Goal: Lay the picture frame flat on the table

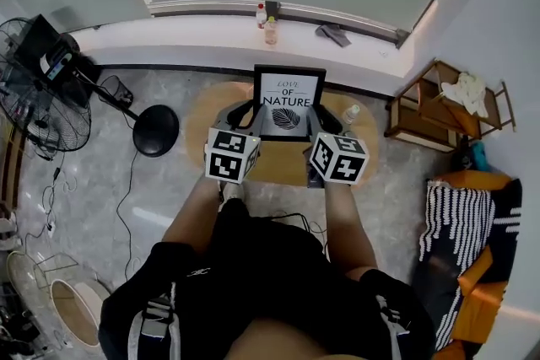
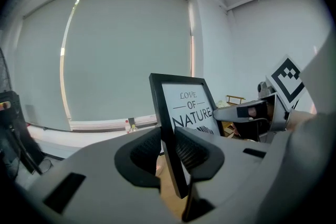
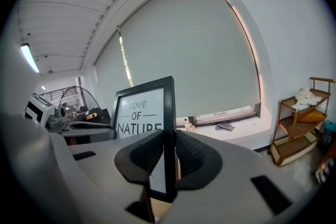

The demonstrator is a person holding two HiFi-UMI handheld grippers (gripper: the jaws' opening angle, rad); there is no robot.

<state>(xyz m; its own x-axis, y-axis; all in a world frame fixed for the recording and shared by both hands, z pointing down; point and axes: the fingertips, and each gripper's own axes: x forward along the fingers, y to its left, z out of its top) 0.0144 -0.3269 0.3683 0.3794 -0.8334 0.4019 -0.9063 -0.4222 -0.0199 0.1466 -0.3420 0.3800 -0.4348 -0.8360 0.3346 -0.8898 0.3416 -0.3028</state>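
Observation:
A black picture frame (image 1: 289, 99) with a "LOVE OF NATURE" print stands upright over the far side of the oval wooden table (image 1: 278, 164). My left gripper (image 1: 251, 115) is shut on the frame's left edge; in the left gripper view, the black edge (image 2: 167, 128) is pinched between the pads of the left gripper (image 2: 169, 152). My right gripper (image 1: 319, 122) is shut on the right edge, and the right gripper view shows that edge (image 3: 169, 113) clamped in the right gripper (image 3: 168, 157). Each gripper shows in the other's view: the right gripper (image 2: 247, 113) and the left gripper (image 3: 86, 127).
A small bottle (image 1: 350, 114) stands on the table right of the frame. A standing fan (image 1: 38, 88) and its round base (image 1: 156, 131) are on the floor at left. Two bottles (image 1: 267, 23) sit on the windowsill. A wooden shelf (image 1: 447, 105) and a striped cushion (image 1: 464, 223) are at right.

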